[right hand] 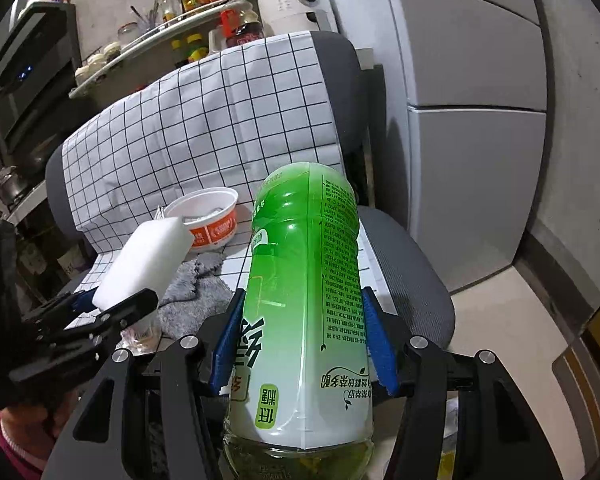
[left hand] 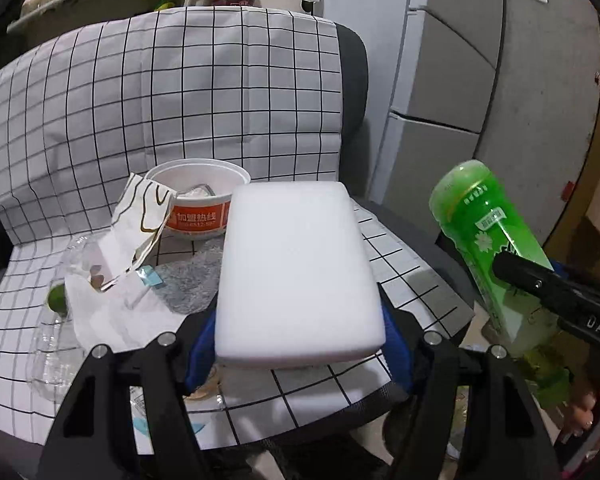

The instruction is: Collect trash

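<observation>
My left gripper (left hand: 300,344) is clamped on a white foam block (left hand: 296,272), its blue pads pressing both long sides, and the block sticks out forward above the chair seat. My right gripper (right hand: 304,344) grips a green tea bottle (right hand: 306,300) around its labelled middle, the bottle pointing away from me and off the seat's right edge; from the left wrist view the same bottle (left hand: 488,240) hangs tilted beside the chair. Just beyond the block a white and orange paper bowl (left hand: 198,200) stands on the seat near the backrest, with something crumpled inside. To its left lies a crumpled paper wrapper (left hand: 140,216) over white tissue (left hand: 112,304), and a clear plastic bottle (left hand: 56,344) with a green cap (left hand: 58,298) lies at the seat's left side. A grey cloth (left hand: 188,280) sits between the tissue and the block. All of it rests on a white grid-patterned cover (left hand: 172,92) draped over a grey chair (right hand: 404,272). Behind are a cluttered kitchen shelf (right hand: 156,28), a white appliance (right hand: 292,4), and a grey refrigerator (right hand: 472,120) to the right.
</observation>
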